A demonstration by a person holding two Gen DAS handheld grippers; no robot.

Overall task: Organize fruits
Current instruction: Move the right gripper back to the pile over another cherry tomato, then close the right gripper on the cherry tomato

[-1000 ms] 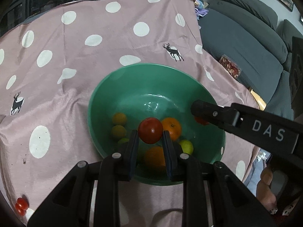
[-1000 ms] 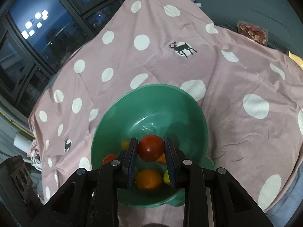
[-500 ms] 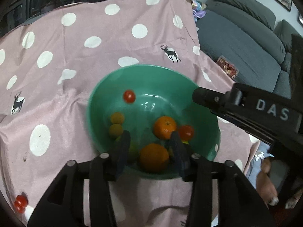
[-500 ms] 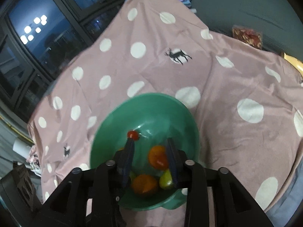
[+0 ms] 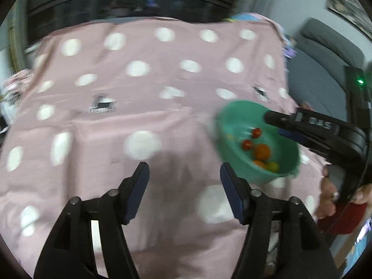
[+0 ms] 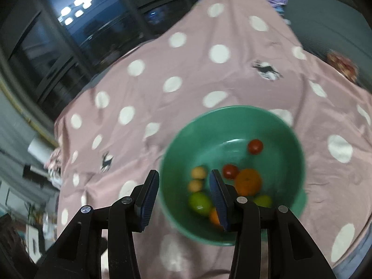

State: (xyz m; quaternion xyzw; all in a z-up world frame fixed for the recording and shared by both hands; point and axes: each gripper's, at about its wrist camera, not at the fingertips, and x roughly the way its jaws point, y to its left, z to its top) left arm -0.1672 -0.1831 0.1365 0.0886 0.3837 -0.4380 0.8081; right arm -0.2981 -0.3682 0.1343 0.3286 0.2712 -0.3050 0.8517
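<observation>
A green bowl (image 5: pixel 234 125) (image 6: pixel 274 125) sits on the pink polka-dot cloth. It holds two red tomatoes (image 6: pixel 255 146) (image 6: pixel 230 171), an orange (image 6: pixel 247 181), small yellow fruits (image 6: pixel 198 172) and green ones (image 6: pixel 200 201). My left gripper (image 5: pixel 184 186) is open and empty, over bare cloth left of the bowl. My right gripper (image 6: pixel 184 194) is open and empty, above the bowl's near left rim; it also shows in the left wrist view (image 5: pixel 302 125) at the bowl's right side.
The pink cloth (image 5: pixel 139 107) covers the whole table. A grey sofa (image 5: pixel 325 53) stands to the right, dark windows (image 6: pixel 69 23) behind. A snack packet (image 6: pixel 341 65) lies at the cloth's far right edge.
Both grippers opened and dropped their tomatoes into the bowl. The left gripper then swung left, away from the bowl; the right one shifted left and back.
</observation>
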